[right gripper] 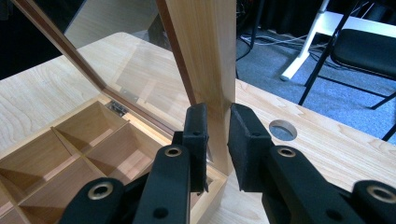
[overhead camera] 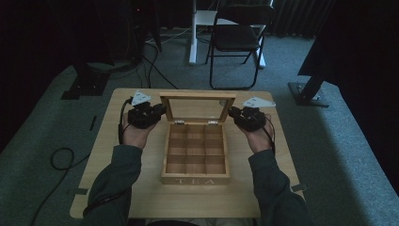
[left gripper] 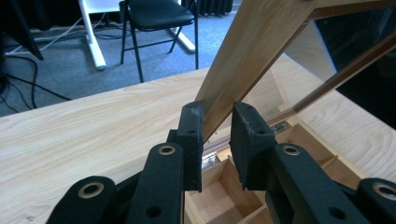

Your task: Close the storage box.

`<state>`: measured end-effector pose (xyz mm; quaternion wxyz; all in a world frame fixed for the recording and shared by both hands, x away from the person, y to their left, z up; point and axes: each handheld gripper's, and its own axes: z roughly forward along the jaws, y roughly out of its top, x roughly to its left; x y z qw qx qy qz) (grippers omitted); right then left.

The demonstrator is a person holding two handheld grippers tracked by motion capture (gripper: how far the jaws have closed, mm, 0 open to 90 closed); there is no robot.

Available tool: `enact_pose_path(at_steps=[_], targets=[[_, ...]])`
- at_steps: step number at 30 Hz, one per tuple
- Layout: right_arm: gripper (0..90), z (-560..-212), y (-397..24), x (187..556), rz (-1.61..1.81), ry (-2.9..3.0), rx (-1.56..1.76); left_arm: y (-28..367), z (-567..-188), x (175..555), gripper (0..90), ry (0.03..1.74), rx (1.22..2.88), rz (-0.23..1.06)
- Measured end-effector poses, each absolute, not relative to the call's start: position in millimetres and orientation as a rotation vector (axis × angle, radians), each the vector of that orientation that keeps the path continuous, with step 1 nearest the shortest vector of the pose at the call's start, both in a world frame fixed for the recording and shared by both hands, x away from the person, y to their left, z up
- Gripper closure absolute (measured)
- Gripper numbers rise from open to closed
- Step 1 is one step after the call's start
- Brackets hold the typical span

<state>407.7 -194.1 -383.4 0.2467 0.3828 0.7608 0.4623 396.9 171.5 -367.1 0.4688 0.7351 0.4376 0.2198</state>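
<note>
I'm working over a light wooden table (overhead camera: 141, 188) with rounded corners and a visible grain, standing on grey carpet (overhead camera: 329, 141). Directly on it, near the middle, sits a wooden tea box (overhead camera: 195, 176) with "TEA" on its front wall, its grid of compartments bare and its glass-paned lid (overhead camera: 197, 107) standing upright at the far side. In the right gripper view I see a round hole (right gripper: 282, 129) cut through the tabletop just beside the box.
</note>
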Motion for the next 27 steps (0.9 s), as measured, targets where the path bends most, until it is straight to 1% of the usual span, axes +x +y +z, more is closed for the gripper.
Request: enact_pose_path(at_steps=[9,27], targets=[[76.7,-385.0,-193.9,402.6,1.27,2.071,1.059,173.5,-358.6,386.6,76.2,1.044,1.808,0.551],[74.1,-379.6,-196.4,383.5,1.324,2.05,1.037,174.2,-352.9,365.9,74.1,1.04,1.784,0.534]])
